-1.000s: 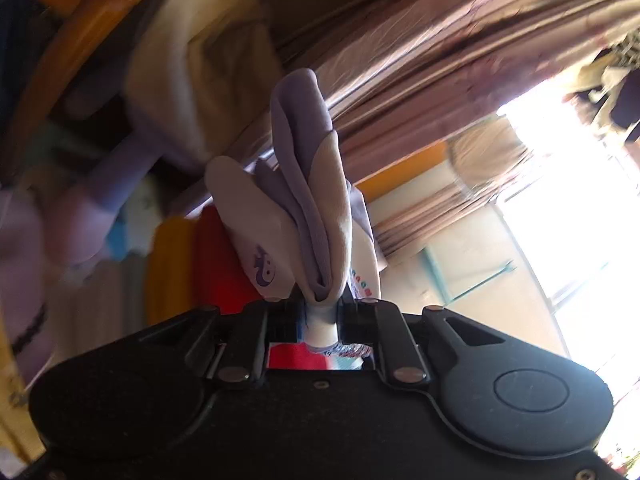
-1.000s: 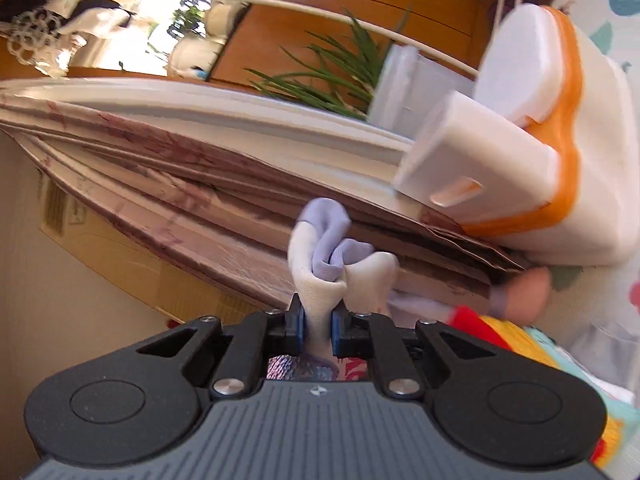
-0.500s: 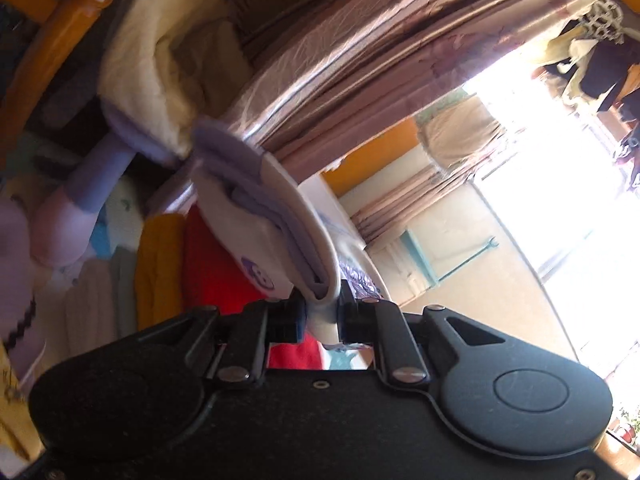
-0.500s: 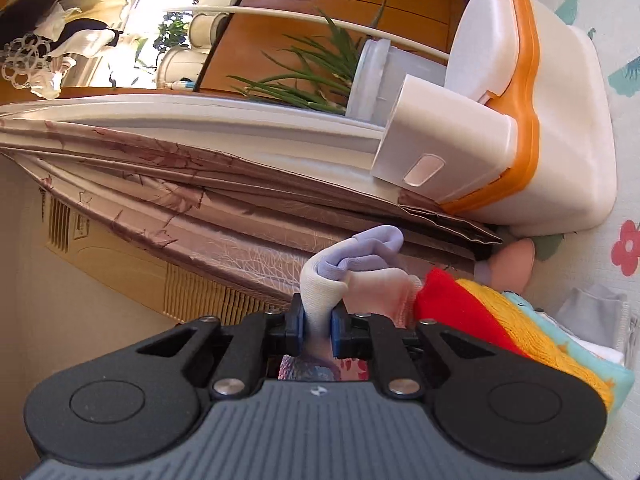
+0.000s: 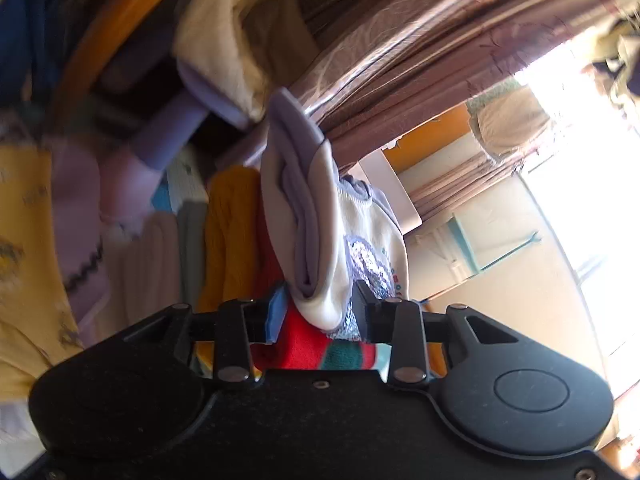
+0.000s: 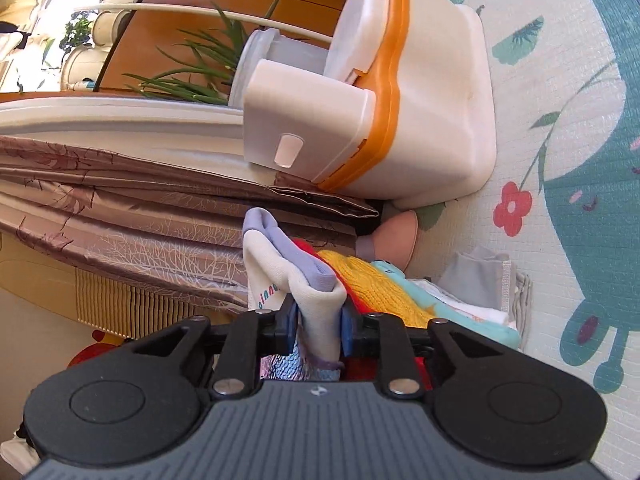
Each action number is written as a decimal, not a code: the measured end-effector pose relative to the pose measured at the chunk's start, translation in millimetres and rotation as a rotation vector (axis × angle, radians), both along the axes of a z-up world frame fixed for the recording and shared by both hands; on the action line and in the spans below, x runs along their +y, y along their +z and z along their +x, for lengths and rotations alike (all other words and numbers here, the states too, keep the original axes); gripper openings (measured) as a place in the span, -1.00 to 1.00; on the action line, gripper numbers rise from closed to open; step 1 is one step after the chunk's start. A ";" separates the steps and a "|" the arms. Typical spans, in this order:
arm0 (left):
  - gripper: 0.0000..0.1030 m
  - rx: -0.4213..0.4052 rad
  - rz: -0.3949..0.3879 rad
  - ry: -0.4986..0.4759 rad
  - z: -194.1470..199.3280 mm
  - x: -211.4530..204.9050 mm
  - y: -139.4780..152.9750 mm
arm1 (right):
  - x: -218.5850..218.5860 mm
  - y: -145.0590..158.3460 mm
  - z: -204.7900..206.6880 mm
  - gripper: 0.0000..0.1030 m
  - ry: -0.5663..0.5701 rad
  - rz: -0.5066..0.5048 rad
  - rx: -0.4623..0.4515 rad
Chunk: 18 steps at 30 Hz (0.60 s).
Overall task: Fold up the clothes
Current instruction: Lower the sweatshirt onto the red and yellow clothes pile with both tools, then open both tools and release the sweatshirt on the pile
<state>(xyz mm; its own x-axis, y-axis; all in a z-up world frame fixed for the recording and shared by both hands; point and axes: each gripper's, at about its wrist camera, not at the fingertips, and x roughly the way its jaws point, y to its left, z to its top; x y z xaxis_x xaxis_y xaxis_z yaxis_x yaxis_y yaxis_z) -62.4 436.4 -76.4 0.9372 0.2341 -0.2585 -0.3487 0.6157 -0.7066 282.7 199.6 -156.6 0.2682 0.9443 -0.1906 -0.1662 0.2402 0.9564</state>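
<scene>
Both grippers' jaws are opening: left gripper (image 5: 316,314) and right gripper (image 6: 318,326) each have the folded white-and-lilac cotton garment (image 5: 320,232) between loosening pads, directly above the stacked colourful clothes (image 6: 384,284).

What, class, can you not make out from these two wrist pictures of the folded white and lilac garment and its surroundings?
- White and lilac garment: its lower part sits behind the left tool; the right wrist view hides it behind the right tool. Both tools' jaws are opening with cloth between them.
- Printed lettering: cut off by a fold.
- Clothes at left, left wrist view: blurred.
- Window, left wrist view: glare hides what lies outside.
</scene>
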 end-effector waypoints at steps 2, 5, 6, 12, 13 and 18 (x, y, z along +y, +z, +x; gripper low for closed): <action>-0.37 0.030 0.191 0.006 4.1 -4.8 28.8 | -10.8 22.3 -3.5 -0.26 -0.056 -0.100 -0.127; -0.36 0.058 0.428 0.001 27.2 -6.6 54.2 | -18.4 58.3 -16.3 -0.26 -0.131 -0.219 -0.343; -0.36 0.066 0.490 -0.005 39.1 -5.8 53.3 | -11.6 73.8 -24.0 -0.26 -0.102 -0.227 -0.457; -0.12 0.242 0.559 -0.040 80.5 -9.1 -24.5 | 68.1 88.4 -43.8 -0.32 0.146 -0.490 -0.822; -0.10 0.223 0.538 -0.028 79.2 -7.1 -31.2 | 76.8 74.1 -33.0 -0.34 0.162 -0.549 -0.758; -0.08 0.220 0.507 -0.033 71.7 -1.3 -20.7 | 94.2 53.5 -14.7 -0.28 0.166 -0.620 -0.663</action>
<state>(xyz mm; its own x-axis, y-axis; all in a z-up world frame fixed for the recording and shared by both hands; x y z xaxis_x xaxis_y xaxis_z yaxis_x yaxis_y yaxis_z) 9.3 435.0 -97.0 0.8829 0.3514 -0.3114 -0.4291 0.8731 -0.2312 268.1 293.8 -103.1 0.3731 0.7610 -0.5308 -0.7123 0.6015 0.3617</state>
